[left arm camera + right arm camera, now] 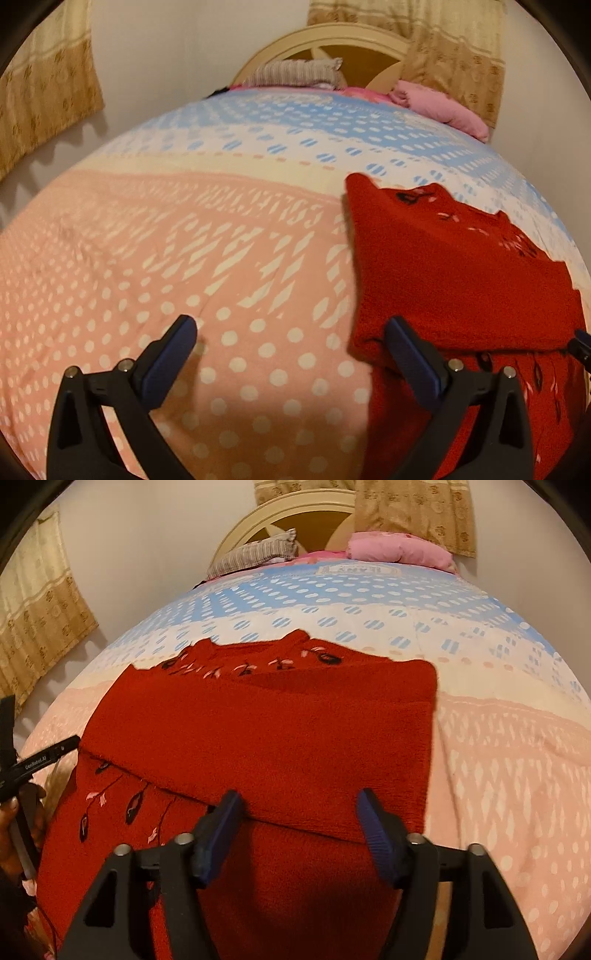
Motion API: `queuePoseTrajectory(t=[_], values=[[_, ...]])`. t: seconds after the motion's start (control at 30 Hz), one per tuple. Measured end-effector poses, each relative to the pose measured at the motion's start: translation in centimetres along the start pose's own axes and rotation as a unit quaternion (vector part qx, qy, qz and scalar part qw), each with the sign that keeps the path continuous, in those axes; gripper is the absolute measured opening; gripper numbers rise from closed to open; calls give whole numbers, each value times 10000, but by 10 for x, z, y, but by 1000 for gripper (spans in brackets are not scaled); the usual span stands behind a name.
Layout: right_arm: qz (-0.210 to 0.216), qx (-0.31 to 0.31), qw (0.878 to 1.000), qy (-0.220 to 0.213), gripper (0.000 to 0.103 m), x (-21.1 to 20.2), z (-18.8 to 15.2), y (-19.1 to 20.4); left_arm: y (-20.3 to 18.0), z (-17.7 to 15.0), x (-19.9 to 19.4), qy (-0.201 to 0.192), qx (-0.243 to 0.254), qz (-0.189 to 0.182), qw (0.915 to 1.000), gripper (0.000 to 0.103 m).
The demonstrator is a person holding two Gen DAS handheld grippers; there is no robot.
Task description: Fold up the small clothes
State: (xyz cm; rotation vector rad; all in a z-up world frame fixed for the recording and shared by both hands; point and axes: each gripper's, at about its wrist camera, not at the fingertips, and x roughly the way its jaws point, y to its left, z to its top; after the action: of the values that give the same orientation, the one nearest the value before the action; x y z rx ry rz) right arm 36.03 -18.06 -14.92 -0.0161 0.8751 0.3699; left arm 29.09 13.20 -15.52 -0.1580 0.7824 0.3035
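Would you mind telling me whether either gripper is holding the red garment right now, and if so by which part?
Nothing is held. The left gripper and right gripper both have open jaws over the folded red garment, gripping no part of it.

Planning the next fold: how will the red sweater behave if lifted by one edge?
The sweater is probably floppy: its folded flap drapes flat over itself. The fuzzy knit likely grips the tongs' pads rather than slipping. Looks thick, so perhaps slightly heavy.

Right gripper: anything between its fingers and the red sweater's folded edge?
Nothing. In the right wrist view the open right gripper has only the red sweater itself under the gap between its fingers, folded edge crossing it; contact unclear.
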Motion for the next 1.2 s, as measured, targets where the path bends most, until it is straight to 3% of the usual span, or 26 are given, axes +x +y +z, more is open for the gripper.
queuePoseTrajectory(t=[0.07,0.17,0.27,0.73,1.2], values=[[-18,-190,9998,20,84,4,-3,7,-4,0,-4,-71,118,53,9999,103],[-297,-501,9982,104,87,7,-5,20,-8,-3,-11,-131,289,-4,9995,103],[-497,-649,9966,125,87,7,-6,26,-8,-5,-21,-158,358,-107,9992,103],[-489,-382,9980,-115,87,-22,-15,25,-14,-6,-72,-470,410,-537,9966,103],[-358,-184,9991,-127,87,-67,-55,31,-7,-39,-117,-534,647,-850,9928,103]])
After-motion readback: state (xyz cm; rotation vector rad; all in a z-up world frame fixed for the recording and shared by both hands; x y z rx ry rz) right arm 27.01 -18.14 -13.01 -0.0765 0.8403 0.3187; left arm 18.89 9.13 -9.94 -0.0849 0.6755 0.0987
